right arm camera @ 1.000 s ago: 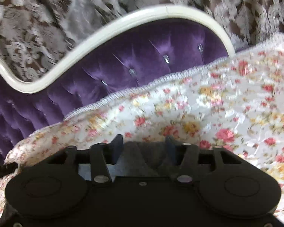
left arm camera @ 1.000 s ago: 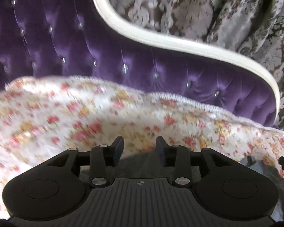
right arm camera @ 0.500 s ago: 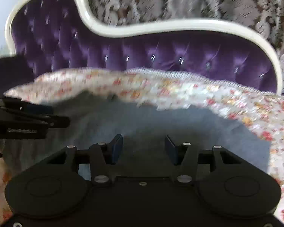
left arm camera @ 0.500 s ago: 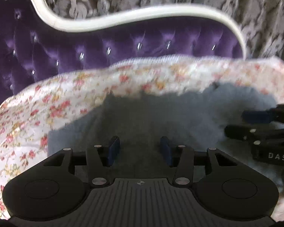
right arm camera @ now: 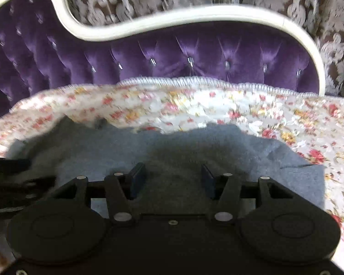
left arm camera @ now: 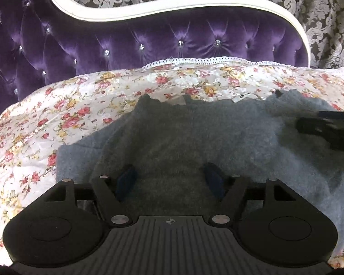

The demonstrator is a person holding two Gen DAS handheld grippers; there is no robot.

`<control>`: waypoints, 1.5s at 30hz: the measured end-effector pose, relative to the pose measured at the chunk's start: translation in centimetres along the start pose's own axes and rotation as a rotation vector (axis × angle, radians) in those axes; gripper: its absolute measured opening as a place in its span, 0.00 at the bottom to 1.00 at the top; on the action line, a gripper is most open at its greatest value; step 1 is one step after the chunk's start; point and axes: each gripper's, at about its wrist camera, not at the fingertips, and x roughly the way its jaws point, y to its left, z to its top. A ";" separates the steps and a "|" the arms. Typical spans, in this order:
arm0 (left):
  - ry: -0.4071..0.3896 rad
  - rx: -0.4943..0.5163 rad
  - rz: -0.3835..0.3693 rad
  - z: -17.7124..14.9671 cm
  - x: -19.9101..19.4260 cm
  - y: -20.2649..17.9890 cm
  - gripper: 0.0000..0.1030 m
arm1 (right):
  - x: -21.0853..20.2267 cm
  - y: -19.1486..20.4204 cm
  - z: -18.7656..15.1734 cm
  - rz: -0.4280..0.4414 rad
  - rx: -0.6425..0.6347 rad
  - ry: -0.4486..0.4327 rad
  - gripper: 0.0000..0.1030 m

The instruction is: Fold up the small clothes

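Note:
A small grey-blue fleece garment (left arm camera: 195, 137) lies spread on a floral sheet (left arm camera: 57, 114); it also shows in the right wrist view (right arm camera: 195, 151). My left gripper (left arm camera: 170, 178) is open, its blue pads wide apart just above the garment's near part. My right gripper (right arm camera: 172, 178) is open too, low over the garment's near edge. The right gripper also shows at the right edge of the left wrist view (left arm camera: 328, 126), over the garment's far right corner. The left gripper shows at the left edge of the right wrist view (right arm camera: 9, 174).
A purple tufted sofa back (left arm camera: 149, 43) with a white curved frame (left arm camera: 172, 6) rises behind the sheet. A patterned damask curtain (left arm camera: 321, 11) hangs behind it. The sheet's lace edge (left arm camera: 206, 60) runs along the sofa back.
Both grippers swung from the bare floral sheet to the grey garment and moved closer over it. Their jaws have opened wider than half a second ago.

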 end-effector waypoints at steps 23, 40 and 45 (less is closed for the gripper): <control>0.098 -0.083 -0.043 3.0 -1.2 -0.4 0.65 | -10.6 4.7 -8.8 0.080 0.118 0.055 0.61; 0.115 -0.010 -0.035 3.4 2.6 -6.3 0.73 | -11.3 3.4 -9.3 0.207 0.201 0.043 0.71; 0.123 -0.015 -0.039 3.5 2.8 -6.2 0.73 | -13.3 -1.2 -7.5 0.197 0.288 -0.026 0.70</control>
